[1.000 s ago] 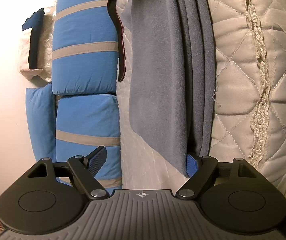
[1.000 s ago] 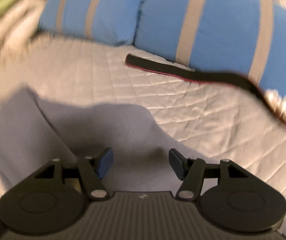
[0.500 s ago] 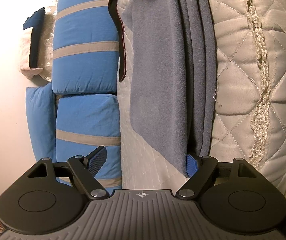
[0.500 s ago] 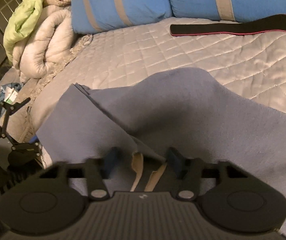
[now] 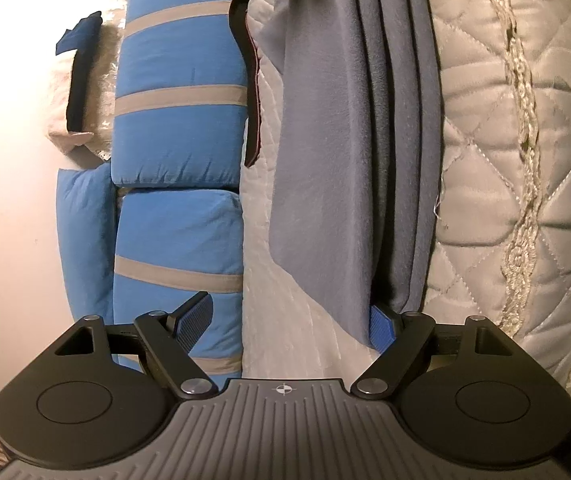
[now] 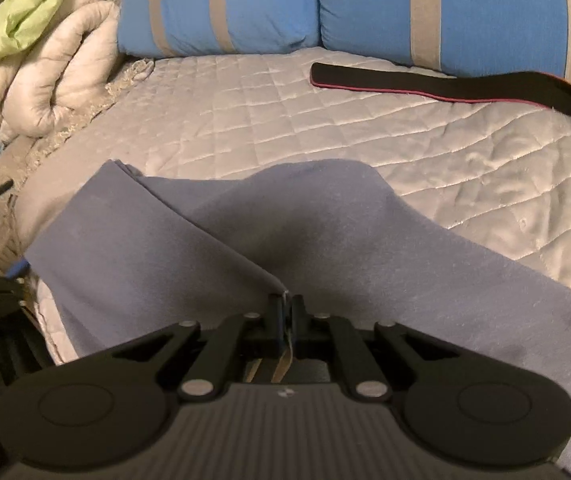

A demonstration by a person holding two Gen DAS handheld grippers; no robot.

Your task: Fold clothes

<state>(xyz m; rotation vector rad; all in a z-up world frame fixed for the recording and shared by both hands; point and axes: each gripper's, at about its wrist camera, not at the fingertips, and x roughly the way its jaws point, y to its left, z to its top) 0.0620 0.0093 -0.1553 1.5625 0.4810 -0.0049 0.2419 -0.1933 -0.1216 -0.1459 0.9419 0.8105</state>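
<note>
A grey-blue fleece garment [image 6: 325,232] lies in loose folds on the quilted bed [image 6: 285,120]. My right gripper [image 6: 285,308] is shut on a bunched edge of it at the near side, with a tan inner strip showing between the jaws. In the left wrist view the same garment [image 5: 325,140] runs as a long folded band across the bed's edge. My left gripper [image 5: 289,318] stands open at the garment's end. Its right finger pad [image 5: 381,326] is tucked against the folded layers and its left pad [image 5: 195,314] holds nothing.
Two blue pillows with grey stripes [image 6: 365,4] line the head of the bed. A black strap with red trim [image 6: 425,84] lies in front of them. A bundled pale comforter [image 6: 53,76] and a lime-green cloth [image 6: 21,16] sit at the left.
My right gripper swung down onto the garment and went from wide open to shut on its near edge. The left gripper stayed open in the same place.
</note>
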